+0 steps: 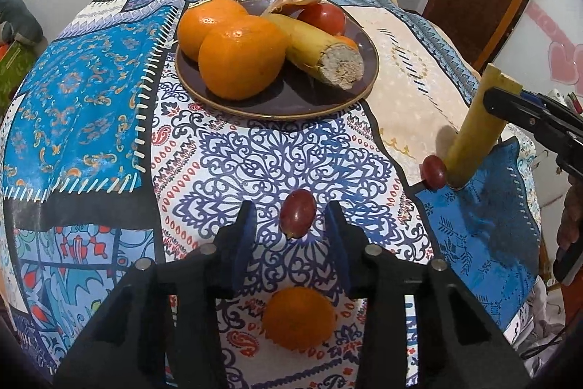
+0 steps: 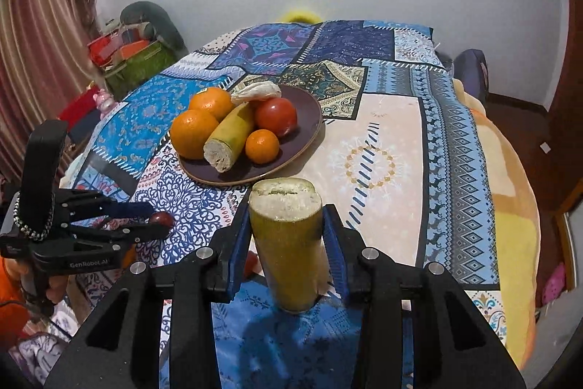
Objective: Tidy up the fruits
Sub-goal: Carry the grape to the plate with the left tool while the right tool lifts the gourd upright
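A cut yellow-green banana piece (image 2: pixel 288 243) stands upright, and my right gripper (image 2: pixel 286 206) is shut on it, both blue pads against its sides. Its lower end is at the blue cloth patch; contact is unclear. My left gripper (image 1: pixel 290 205) is open over a red grape (image 1: pixel 297 214) lying on the cloth, with a gap on each side. A second grape (image 1: pixel 433 172) lies by the banana piece (image 1: pixel 473 133). A small orange (image 1: pixel 298 318) sits under the left gripper. The brown plate (image 1: pixel 291 112) holds two oranges (image 1: pixel 240 57), another banana piece (image 1: pixel 317 46) and a tomato (image 1: pixel 324 17).
A patchwork cloth (image 1: pixel 91 90) covers the table, which drops off at the right edge (image 2: pixel 510 206). The plate (image 2: pixel 302 141) also carries a small orange (image 2: pixel 262 146) and a pale lumpy piece (image 2: pixel 257 92). A hand (image 2: pixel 54 290) holds the left gripper (image 2: pixel 156 219).
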